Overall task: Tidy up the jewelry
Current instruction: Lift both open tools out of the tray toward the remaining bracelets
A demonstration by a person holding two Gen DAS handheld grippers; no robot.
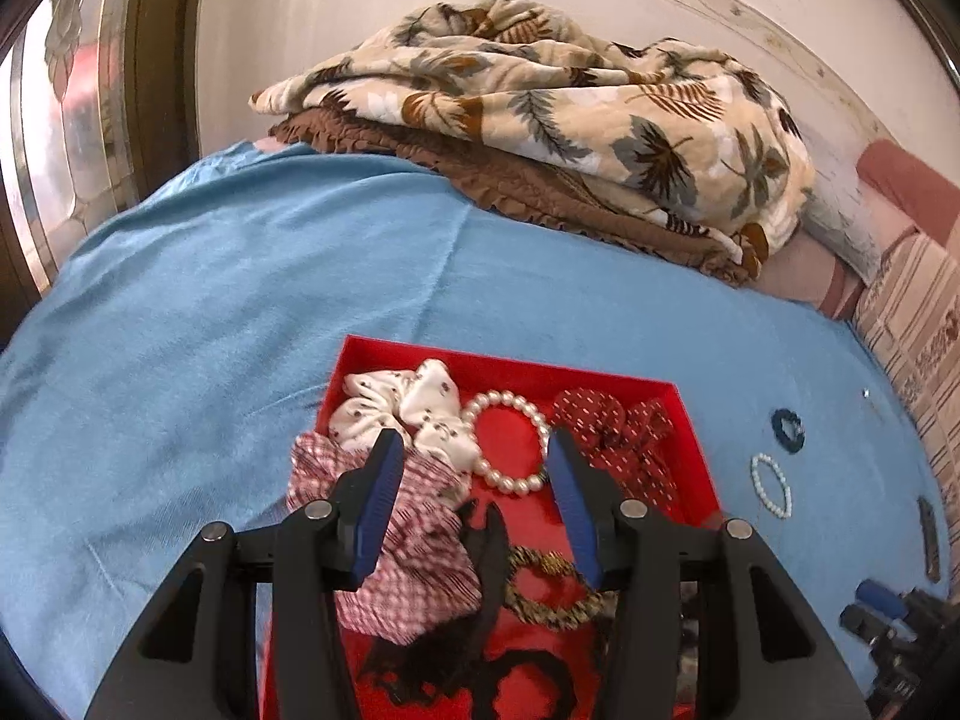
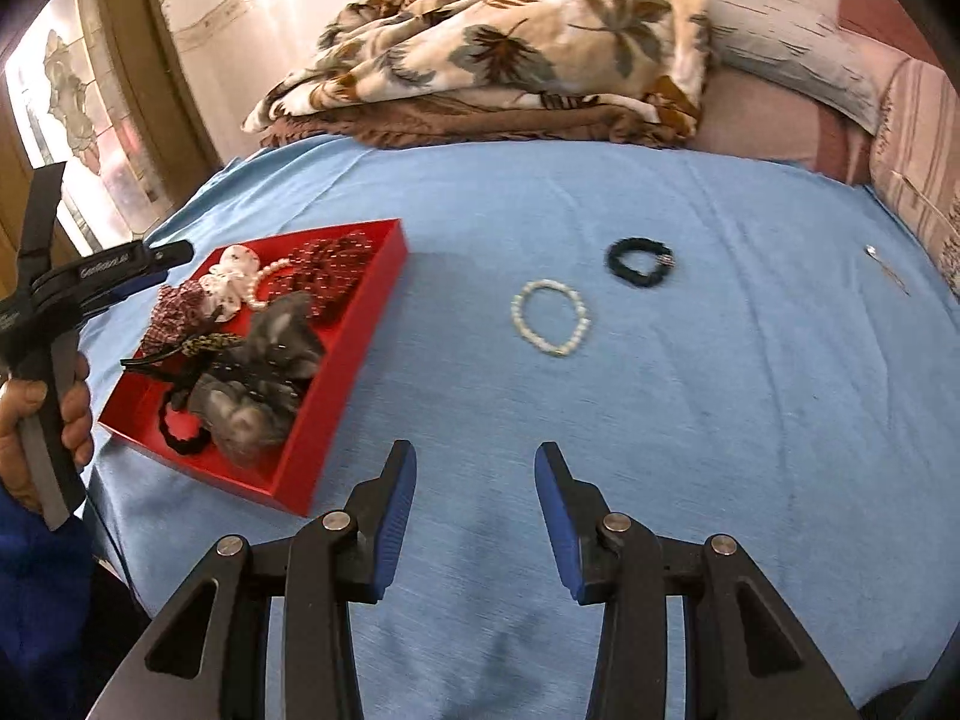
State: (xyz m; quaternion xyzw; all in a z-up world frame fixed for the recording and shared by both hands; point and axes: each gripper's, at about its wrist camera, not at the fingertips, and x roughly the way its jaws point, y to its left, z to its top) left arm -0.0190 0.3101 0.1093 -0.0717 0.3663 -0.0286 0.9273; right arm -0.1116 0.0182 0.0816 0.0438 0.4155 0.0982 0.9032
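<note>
Right gripper (image 2: 475,474) half open, empty. Risk: small white pearl-bead bracelet (image 2: 551,318) on wrinkled blue cloth (image 2: 690,420); pads may snag fabric.

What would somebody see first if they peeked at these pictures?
Probably the bright red tray on the blue bedspread, piled with scrunchies and a pearl bracelet. To its right, out on the cloth, lie a second pearl bracelet and a black hair tie. At the back sits a crumpled leaf-print blanket.
</note>
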